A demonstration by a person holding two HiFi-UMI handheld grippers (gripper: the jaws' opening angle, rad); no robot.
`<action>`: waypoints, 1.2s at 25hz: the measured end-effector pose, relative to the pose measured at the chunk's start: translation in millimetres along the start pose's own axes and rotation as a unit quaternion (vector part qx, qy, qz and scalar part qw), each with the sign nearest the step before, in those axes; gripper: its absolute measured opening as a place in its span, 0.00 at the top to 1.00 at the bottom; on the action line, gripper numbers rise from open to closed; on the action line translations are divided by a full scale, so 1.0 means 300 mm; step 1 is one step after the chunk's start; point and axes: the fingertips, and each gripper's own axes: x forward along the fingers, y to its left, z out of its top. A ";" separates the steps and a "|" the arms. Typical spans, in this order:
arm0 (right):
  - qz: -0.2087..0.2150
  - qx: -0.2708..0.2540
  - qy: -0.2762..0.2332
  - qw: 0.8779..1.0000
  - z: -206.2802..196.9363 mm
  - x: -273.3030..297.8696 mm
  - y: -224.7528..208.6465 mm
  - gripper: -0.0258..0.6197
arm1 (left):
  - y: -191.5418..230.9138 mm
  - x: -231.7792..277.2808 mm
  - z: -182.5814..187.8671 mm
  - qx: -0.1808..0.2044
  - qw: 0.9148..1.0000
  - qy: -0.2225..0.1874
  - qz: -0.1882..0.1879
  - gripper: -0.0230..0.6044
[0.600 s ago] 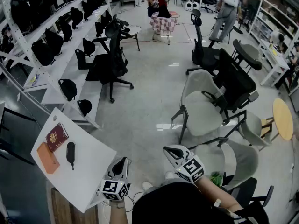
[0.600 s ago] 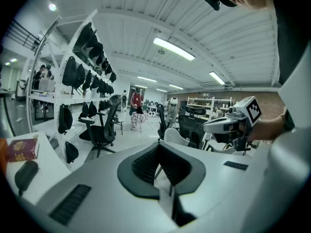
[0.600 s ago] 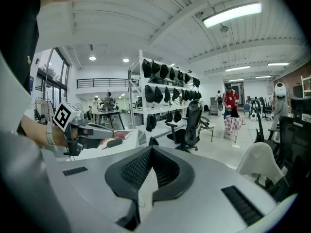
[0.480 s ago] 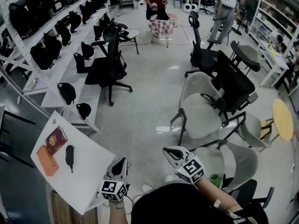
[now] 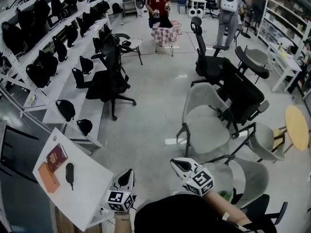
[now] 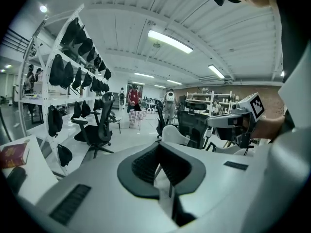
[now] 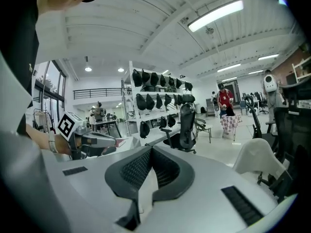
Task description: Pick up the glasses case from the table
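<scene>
**Status: pick not started.**

- Flat white rectangular table [image 5: 95, 191]: sits at the lower left of the head view and carries three small things, all grouped toward its left edge.
- Left gripper [image 5: 127, 174], white, with a square-marker cube: hangs off the table's right corner, clear of the top. In its own view the dark ribbed pads are pressed together with nothing between them.
- Right gripper [image 5: 177, 163], same build: further right, over open floor near the grey chairs, well apart from the table. Its claw is likewise pressed together and empty.
- Dark red booklet [image 5: 57, 157]: lies flat near the table's far-left edge.
- Flat orange card-like piece [image 5: 47, 177]: lies at the left edge, just beside the booklet. What it is made of can't be told.
- Slim black oblong glasses case [image 5: 69, 172]: lies flat just inboard of the booklet and the orange piece, untouched. The bare tabletop lies between it and the left gripper.

**Judgement**
- Nothing is done yet.
- Left to do: reach across the top, spread a claw, close on the case, and lift.
- The left gripper is the nearer candidate.
</scene>
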 end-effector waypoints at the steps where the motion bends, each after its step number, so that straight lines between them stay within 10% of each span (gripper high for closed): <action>1: 0.000 0.002 0.000 1.000 -0.007 -0.001 -0.023 0.92 | -0.006 0.023 -0.002 -0.002 1.000 0.003 0.004 0.94; 12: -0.014 0.027 0.028 0.999 -0.047 0.176 -0.230 0.92 | 0.124 0.293 -0.008 -0.023 0.999 0.038 0.010 0.93; 20: -0.039 0.028 0.034 0.998 0.166 0.591 -0.439 0.92 | 0.501 0.569 0.174 -0.030 0.999 0.032 0.000 0.94; 30: 0.049 0.012 0.024 0.998 0.374 1.170 -0.468 0.92 | 0.976 0.609 0.226 -0.078 0.993 0.036 0.075 0.93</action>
